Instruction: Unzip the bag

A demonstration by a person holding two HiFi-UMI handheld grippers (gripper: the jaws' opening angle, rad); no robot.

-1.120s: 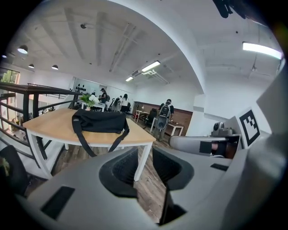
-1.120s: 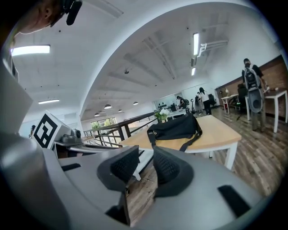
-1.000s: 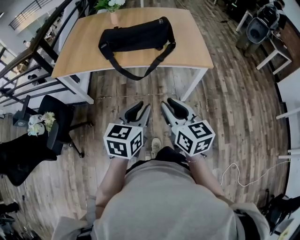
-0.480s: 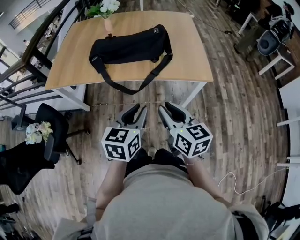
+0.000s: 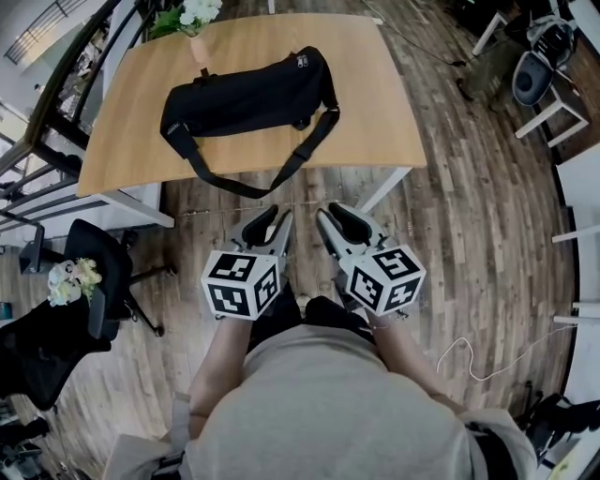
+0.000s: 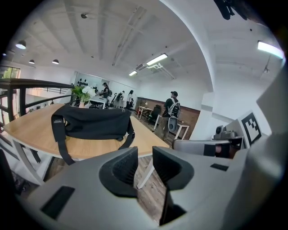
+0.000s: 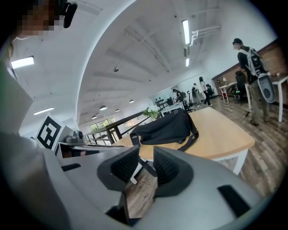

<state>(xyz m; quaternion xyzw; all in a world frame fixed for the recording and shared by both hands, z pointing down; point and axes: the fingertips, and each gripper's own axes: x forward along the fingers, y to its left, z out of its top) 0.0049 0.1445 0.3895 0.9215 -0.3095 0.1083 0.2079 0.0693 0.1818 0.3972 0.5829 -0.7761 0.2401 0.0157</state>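
A black duffel bag (image 5: 248, 94) lies lengthwise on the wooden table (image 5: 384, 103), zipped as far as I can tell. Its shoulder strap (image 5: 281, 173) loops over the table's front edge. My left gripper (image 5: 270, 223) and right gripper (image 5: 339, 220) hover side by side above the floor, short of the table and apart from the bag. Both are open with nothing between the jaws. In the left gripper view the bag (image 6: 92, 123) lies beyond the left gripper (image 6: 145, 157). The right gripper view shows the bag (image 7: 164, 128) beyond the right gripper (image 7: 146, 159).
A vase of flowers (image 5: 192, 19) stands at the table's far end, behind the bag. A black office chair (image 5: 94, 281) and a railing (image 5: 47, 131) are at the left. White desks and chairs (image 5: 534, 66) are at the right. A white cable (image 5: 487, 361) lies on the floor. People (image 6: 171, 112) stand far back.
The table and bag have drawn nearer and shifted left in the head view as the person steps forward. Both grippers keep the same gap and stay side by side.
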